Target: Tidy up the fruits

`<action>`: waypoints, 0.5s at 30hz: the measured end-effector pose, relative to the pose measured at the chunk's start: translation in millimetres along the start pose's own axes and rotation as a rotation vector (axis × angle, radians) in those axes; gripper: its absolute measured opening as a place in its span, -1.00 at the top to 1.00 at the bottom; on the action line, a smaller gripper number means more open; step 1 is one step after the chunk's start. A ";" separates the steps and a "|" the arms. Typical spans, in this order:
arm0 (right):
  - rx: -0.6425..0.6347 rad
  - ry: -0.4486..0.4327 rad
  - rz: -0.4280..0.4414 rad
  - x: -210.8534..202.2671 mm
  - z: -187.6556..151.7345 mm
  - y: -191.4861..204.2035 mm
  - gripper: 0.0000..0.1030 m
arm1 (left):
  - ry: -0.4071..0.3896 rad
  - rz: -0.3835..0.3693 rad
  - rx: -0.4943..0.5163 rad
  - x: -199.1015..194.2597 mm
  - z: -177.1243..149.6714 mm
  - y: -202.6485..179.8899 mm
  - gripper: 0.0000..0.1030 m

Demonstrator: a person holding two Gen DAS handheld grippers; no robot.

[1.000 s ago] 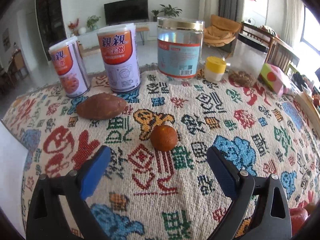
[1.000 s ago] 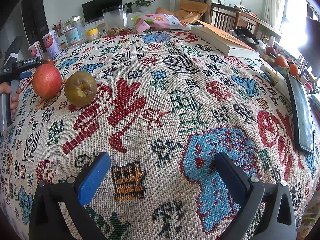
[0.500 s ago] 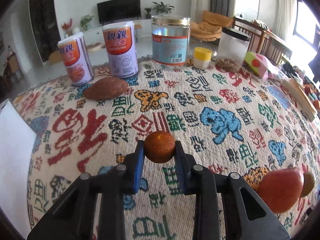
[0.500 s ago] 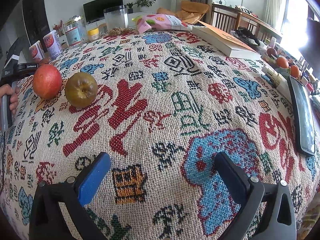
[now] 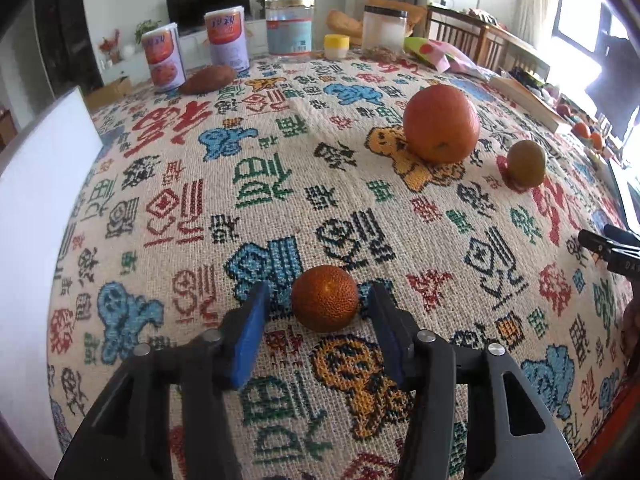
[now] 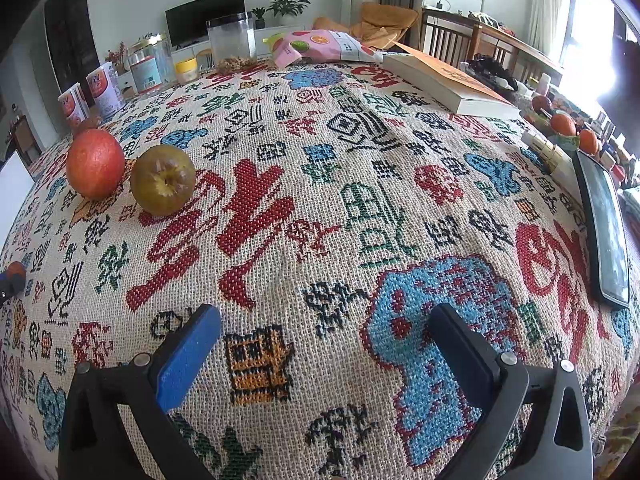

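Observation:
A small orange mandarin (image 5: 324, 298) rests on the patterned cloth between the fingers of my left gripper (image 5: 320, 312), which is open with a gap on each side of the fruit. A large orange (image 5: 440, 123) and a brown-green apple (image 5: 526, 163) stand further right; both also show in the right wrist view, the orange (image 6: 95, 163) and the apple (image 6: 163, 179) side by side at the left. My right gripper (image 6: 320, 344) is open and empty over the cloth, far from the fruit.
A sweet potato (image 5: 208, 79), two cans (image 5: 162, 57), jars (image 5: 290, 31) and a snack bag (image 6: 320, 45) line the far edge. A book (image 6: 448, 80) and a phone (image 6: 606, 232) lie at the right. A white board (image 5: 36, 184) stands at the left.
My left gripper took hold of the mandarin, carried it toward the orange and apple, set it on the cloth and opened. My right gripper stayed still.

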State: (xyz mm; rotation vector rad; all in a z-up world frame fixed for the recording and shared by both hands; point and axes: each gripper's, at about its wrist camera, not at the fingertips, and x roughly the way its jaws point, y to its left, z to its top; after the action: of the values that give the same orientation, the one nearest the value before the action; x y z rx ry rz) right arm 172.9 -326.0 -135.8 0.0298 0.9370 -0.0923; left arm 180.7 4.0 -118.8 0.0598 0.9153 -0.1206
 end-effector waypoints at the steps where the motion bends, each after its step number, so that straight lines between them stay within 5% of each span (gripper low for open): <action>1: 0.000 0.000 0.000 0.4 0.8 0.0 -1.00 | -0.011 0.016 -0.001 -0.3 -2.4 0.6 -0.67; 8: 0.002 -0.001 0.000 -0.4 -0.9 0.0 -1.00 | 0.018 0.046 -0.055 4.6 -6.1 10.4 -0.83; 15: 0.002 -0.001 0.001 -0.5 -1.0 0.0 -1.00 | 0.153 0.067 -0.093 -7.0 -20.3 22.1 -0.87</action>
State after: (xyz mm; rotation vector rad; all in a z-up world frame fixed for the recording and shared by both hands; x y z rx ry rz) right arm 171.8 -325.9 -136.0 0.0319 0.9356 -0.0928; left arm 163.3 28.6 -125.5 0.0135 1.0694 -0.0114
